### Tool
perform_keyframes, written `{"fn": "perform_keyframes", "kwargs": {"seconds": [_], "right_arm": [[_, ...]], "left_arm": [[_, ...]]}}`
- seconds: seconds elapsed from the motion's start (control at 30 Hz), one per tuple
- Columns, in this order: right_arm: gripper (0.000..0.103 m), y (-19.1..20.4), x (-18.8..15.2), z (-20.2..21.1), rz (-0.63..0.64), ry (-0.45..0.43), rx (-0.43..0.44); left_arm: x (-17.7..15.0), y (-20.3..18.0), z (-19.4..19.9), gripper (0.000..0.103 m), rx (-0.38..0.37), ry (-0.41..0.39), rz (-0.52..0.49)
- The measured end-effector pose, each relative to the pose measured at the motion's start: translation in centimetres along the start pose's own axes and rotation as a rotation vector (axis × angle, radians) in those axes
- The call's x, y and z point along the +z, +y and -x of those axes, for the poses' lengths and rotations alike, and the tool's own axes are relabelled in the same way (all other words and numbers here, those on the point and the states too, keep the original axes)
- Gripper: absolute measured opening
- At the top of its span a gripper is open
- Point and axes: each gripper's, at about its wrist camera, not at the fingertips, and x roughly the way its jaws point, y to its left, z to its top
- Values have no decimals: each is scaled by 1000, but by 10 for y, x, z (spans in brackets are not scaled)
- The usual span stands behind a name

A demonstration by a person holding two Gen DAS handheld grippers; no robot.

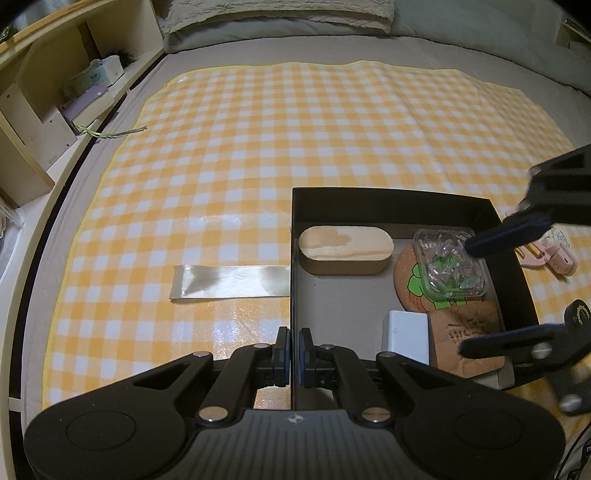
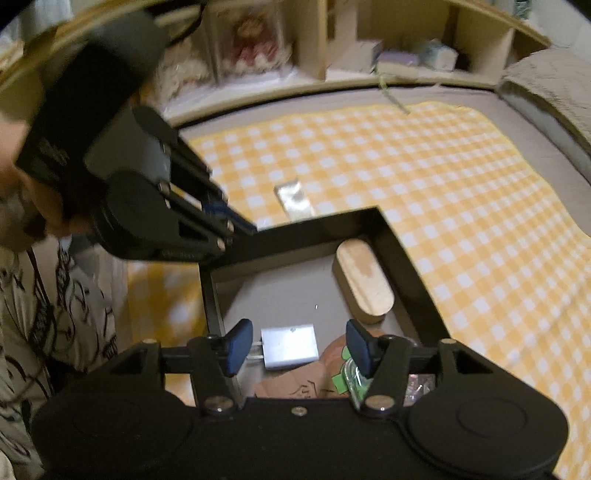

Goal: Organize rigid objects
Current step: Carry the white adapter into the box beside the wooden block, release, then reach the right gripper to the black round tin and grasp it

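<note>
A black box [image 1: 388,202] sits on the yellow checked cloth. In it lie an oval wooden case [image 1: 345,249], a clear plastic box of pins [image 1: 448,264] on a round cork coaster [image 1: 408,278], a brown cork square [image 1: 467,338] and a white block [image 1: 406,336]. My left gripper [image 1: 293,356] is shut on the box's left wall. My right gripper [image 2: 297,349] is open and empty above the box's contents; its fingers [image 1: 495,238] show over the pin box in the left wrist view. The box [image 2: 321,230], the wooden case [image 2: 364,282] and the white block [image 2: 290,345] also show in the right wrist view.
A shiny ribbon strip [image 1: 229,282] lies on the cloth left of the box. A pink object [image 1: 554,254] lies right of the box. Wooden shelves [image 1: 55,92] run along the left of the bed. A pillow [image 1: 280,14] lies at the far end.
</note>
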Motion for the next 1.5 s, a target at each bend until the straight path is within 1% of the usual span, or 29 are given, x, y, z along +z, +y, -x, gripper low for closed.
{"fn": "perform_keyframes", "kwargs": {"seconds": [0.17,0.27,0.33,0.43,0.47,0.53,0.57,0.7,0.83,0.97,1.1,1.23,1.3,1.4,1.5], "right_arm": [[61,-1,-1,28,-81,-96,-25],[65,-4,-3,45,-137,-163,-52],[72,-6,-5,56,-175,-206,-82],[82,-11,-11,73,-246,-272,-128],[83,-13,-14,78,-271,-293,-139],[95,-16,-22,88,-317,-335,-176],[97,-17,-26,93,-333,-352,-202],[103,-20,-44,111,-384,-411,-296],[103,-26,-65,126,-449,-453,-370],[103,-32,-91,133,-491,-447,-396],[103,-37,-118,129,-536,-406,-439],[103,-41,-143,124,-585,-353,-457],[103,-42,-153,120,-604,-316,-460],[103,-43,-169,109,-614,-234,-468],[103,-44,-182,95,-607,-137,-445]], "left_arm": [[0,0,1,5,8,0,3],[0,-1,1,5,13,0,3],[1,-1,1,5,15,-1,6],[1,0,1,4,20,-2,12],[1,0,1,4,22,-2,15],[1,0,1,4,26,-3,23],[1,0,1,4,29,-4,27],[0,-1,2,4,39,-8,33],[0,0,2,4,40,-12,41],[-1,0,2,4,41,-17,36],[-1,1,3,4,42,-19,30],[-1,0,3,4,42,-18,30],[-2,0,3,4,43,-19,28],[-1,0,3,4,43,-20,28],[-1,0,2,4,44,-21,26]]}}
